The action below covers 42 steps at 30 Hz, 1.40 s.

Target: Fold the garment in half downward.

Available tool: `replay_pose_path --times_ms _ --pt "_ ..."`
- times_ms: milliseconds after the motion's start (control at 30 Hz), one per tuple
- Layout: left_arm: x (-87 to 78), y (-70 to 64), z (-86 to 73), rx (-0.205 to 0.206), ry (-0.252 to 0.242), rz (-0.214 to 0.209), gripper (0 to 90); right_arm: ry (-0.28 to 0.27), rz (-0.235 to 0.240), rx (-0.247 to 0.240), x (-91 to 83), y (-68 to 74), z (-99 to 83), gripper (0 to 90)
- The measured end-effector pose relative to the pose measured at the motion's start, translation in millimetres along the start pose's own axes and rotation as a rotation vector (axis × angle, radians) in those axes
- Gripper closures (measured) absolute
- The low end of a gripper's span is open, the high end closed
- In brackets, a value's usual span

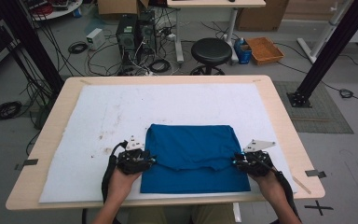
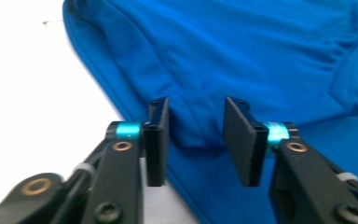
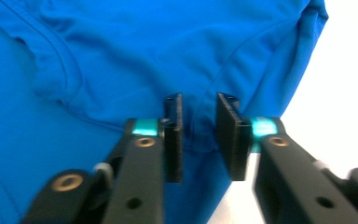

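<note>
- Two grippers work one blue garment: the left gripper sits at its left edge, the right gripper at its right edge, each level with the folded-over hem line.
- Left jaws stand parted with a corner of the folded layer lying between the pads, not yet pinched. Right jaws are narrower but also parted, astride a seam of the same layer.
- To do this fold well, I'd say both should close on the top layer only, at matching points, then lift evenly so the cloth stays square.
- Fabric looks like a smooth, thin knit, soft and limp, with stitched hems.
- Beneath the garment lies a white felt-like mat, faintly stained left of the garment, on a pale wooden table.
</note>
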<state>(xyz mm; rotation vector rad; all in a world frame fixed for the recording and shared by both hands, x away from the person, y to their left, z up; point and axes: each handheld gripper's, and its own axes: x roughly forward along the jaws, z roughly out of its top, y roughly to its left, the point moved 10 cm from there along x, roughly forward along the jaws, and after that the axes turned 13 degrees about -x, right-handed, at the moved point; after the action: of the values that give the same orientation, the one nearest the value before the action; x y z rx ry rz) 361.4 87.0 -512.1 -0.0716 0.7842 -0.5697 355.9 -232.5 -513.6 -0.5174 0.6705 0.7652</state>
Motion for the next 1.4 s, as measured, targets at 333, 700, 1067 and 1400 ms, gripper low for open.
replay_pose_path --times_ms 333,700,1067,1400 --pt "-14.6 -9.4 5.3 0.026 -0.066 -0.066 85.3 -0.061 0.017 -0.016 -10.7 1.8 4.4 86.6" --pt "-57.5 -29.9 -20.4 0.010 -0.047 -0.218 85.7 -0.101 0.063 -0.035 -54.1 30.0 -8.2 87.0" --pt "-47.8 -23.1 -37.6 -0.030 -0.003 -0.179 52.6 -0.057 0.112 -0.014 -46.5 42.0 -25.7 70.9" --pt "-6.2 25.1 51.1 -0.129 -0.099 0.013 41.0 -0.113 -0.075 0.218 -19.7 -41.5 4.8 38.4"
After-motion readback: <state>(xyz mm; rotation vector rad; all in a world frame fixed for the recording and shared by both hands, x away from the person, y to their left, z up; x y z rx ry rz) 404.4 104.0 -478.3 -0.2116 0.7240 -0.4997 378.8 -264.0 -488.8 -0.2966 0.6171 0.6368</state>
